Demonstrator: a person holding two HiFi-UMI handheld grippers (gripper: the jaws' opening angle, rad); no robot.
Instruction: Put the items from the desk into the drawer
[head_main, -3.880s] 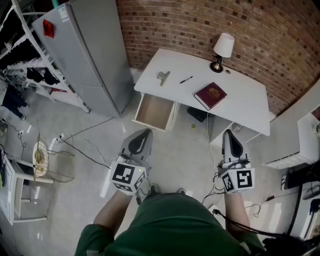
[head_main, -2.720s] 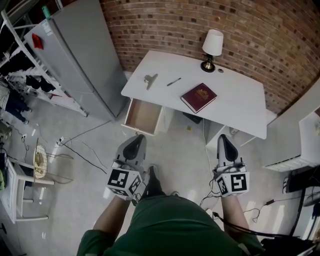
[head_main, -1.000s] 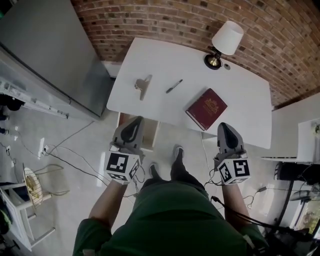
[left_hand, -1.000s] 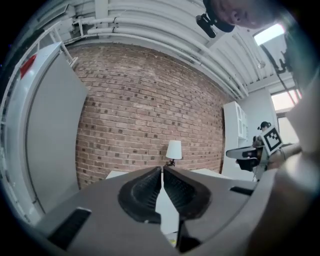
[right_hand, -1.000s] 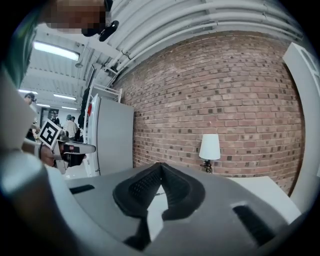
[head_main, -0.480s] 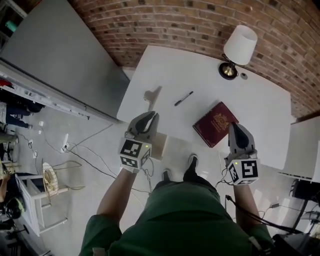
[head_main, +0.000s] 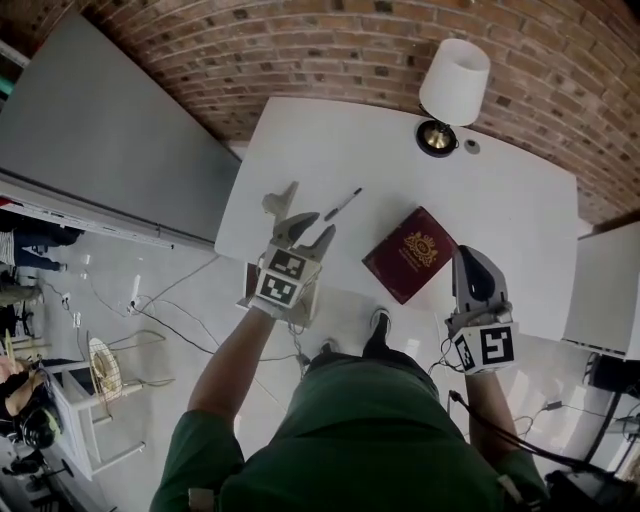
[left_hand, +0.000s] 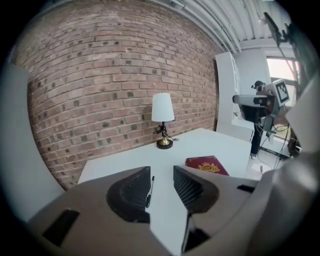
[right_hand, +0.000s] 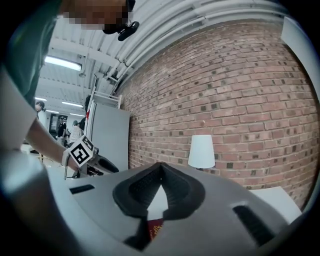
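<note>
**Desk items untouched as the left gripper opens above them**

Compared with half a second earlier, the left gripper (head_main: 314, 226) is no longer at the front edge of the desk (head_main: 500, 200) but reaches in over the white top. Its jaws were together then; they have just been opening and now stand wide apart with nothing between them. Its tips are near the metal clip (head_main: 281, 198) on one side and the black pen (head_main: 342, 203) on the other, and they touch neither. In the left gripper view the pen lies on the desk beyond the jaws, close along the inner edge of the left one.

The right gripper (head_main: 466, 258) is almost where it was, at the front of the desk just beside the right corner of the red book (head_main: 409, 254). Its jaw tips meet and it holds nothing; in the right gripper view a piece of the book shows through the gap below them.

Clip, pen and book lie on the desk in the same places as before. The drawer (head_main: 313, 298) is under the front left part of the desk, and the left gripper and its marker cube cover most of it in the head view.

At the back of the desk stands a lamp (head_main: 452, 85) with a white shade, before the brick wall (head_main: 330, 50). A gray cabinet (head_main: 100, 130) stands to the left of the desk, cables (head_main: 170, 310) run over the floor, and the person's shoe (head_main: 378, 322) is near the desk's front edge.
</note>
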